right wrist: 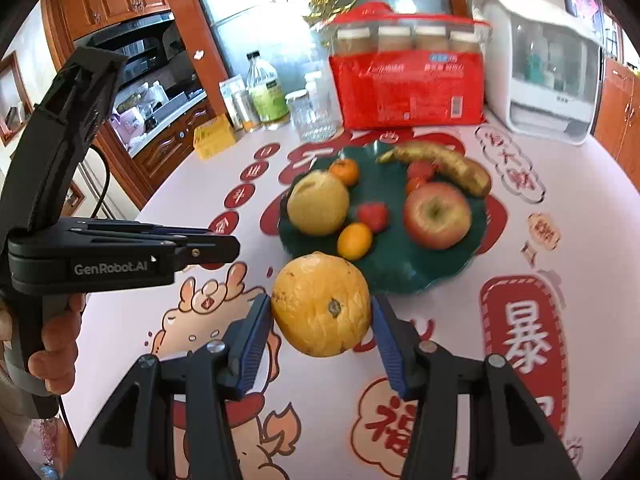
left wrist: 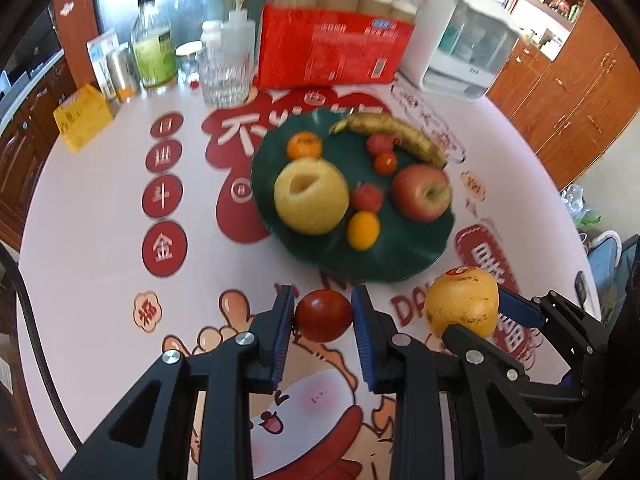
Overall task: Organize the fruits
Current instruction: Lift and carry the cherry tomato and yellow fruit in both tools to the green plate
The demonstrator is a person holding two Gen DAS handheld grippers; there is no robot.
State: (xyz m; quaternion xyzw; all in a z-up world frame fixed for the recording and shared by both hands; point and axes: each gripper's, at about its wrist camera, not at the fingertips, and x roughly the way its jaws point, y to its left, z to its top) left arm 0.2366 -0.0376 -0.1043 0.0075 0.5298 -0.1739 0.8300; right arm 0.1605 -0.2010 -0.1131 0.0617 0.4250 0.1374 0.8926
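**Ana:** Left wrist view first: what is the left gripper (left wrist: 323, 316) doing?

**Ben:** Its blue pads pinch a small dark red fruit (left wrist: 324, 315), held clear above the printed tablecloth (left wrist: 100, 208). To its right, the right gripper (left wrist: 466, 312) clamps a yellow-orange citrus (left wrist: 462, 305) with brown speckles.

**Ana:** And from the right wrist?

**Ben:** Same story. The right gripper's jaws press on both sides of the citrus (right wrist: 321, 304), its stem end facing the camera. The left gripper's body (right wrist: 120, 258) shows side-on at the left, with a person's fingers (right wrist: 56, 344) wrapped around the handle; its tips are hidden there.

**Ana:** Where are the rest of the fruits?

**Ben:** On a dark green plate (left wrist: 400, 256) near the middle of the tabletop, just beyond both grippers. It carries a big yellow pear (left wrist: 311, 197), a red apple (left wrist: 421, 193), a browned banana (left wrist: 394, 136) along the far rim, a mandarin (left wrist: 304, 145), a small orange citrus (left wrist: 362, 230) at the near side, and a few small red fruits (left wrist: 366, 197) between them.

**Ana:** Anything along the far edge?

**Ben:** A red pack of bottles (left wrist: 332, 44), a white cabinet-like appliance (left wrist: 460, 44) toward the far right corner, a clear glass (left wrist: 224, 76), a squeeze bottle (left wrist: 236, 36), a greenish bottle (left wrist: 154, 48), and a yellow box (left wrist: 82, 117) by the left edge.
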